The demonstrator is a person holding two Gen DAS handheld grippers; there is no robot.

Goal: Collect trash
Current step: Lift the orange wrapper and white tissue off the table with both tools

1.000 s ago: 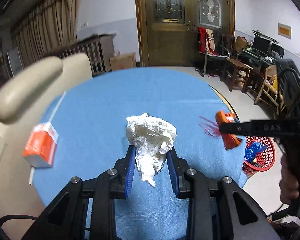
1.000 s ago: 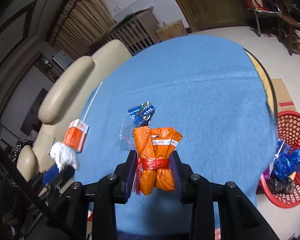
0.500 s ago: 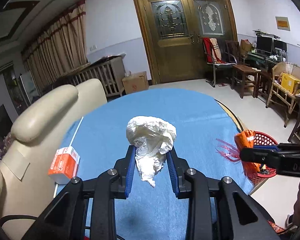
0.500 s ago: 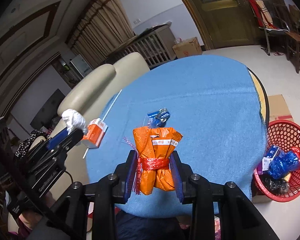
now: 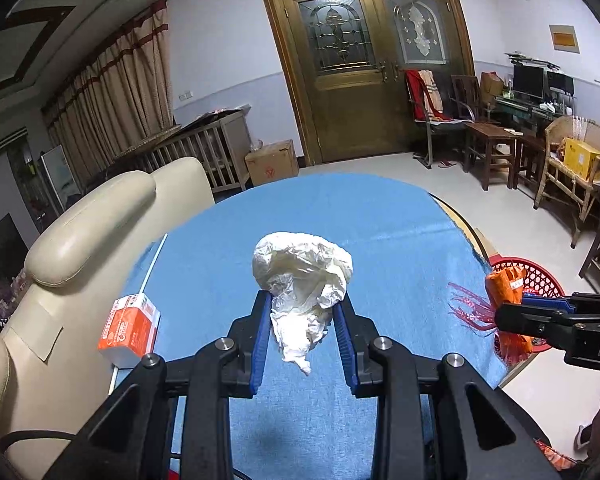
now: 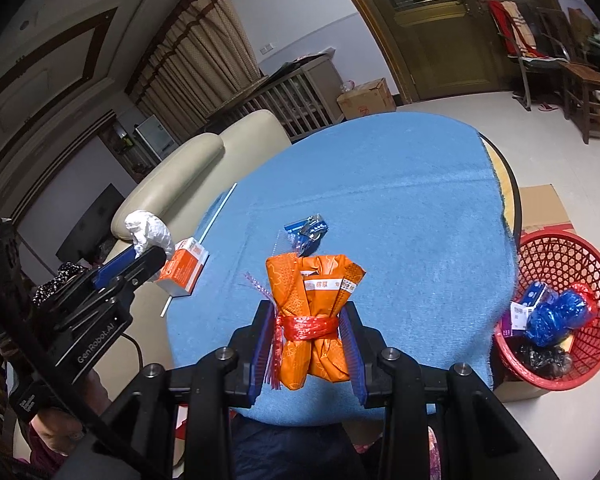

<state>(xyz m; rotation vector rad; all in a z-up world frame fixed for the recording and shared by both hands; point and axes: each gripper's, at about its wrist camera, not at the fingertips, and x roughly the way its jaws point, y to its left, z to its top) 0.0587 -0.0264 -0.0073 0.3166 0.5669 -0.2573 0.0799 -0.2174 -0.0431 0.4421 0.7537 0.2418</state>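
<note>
Left wrist view: my left gripper (image 5: 302,330) clamps crumpled white paper (image 5: 302,280) above the blue tablecloth (image 5: 400,232).
Right wrist view: my right gripper (image 6: 308,344) pinches the orange packet (image 6: 312,320), lifted for the red basket (image 6: 572,256) beside the cloth.

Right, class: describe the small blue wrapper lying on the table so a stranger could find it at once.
Start at the round table under its blue cloth, with the red mesh basket on the floor at its right edge. Near the cloth's middle lies a small crumpled blue foil wrapper. Unlike the orange-and-white carton by the white straw, it is blue, shiny and flat.
</note>
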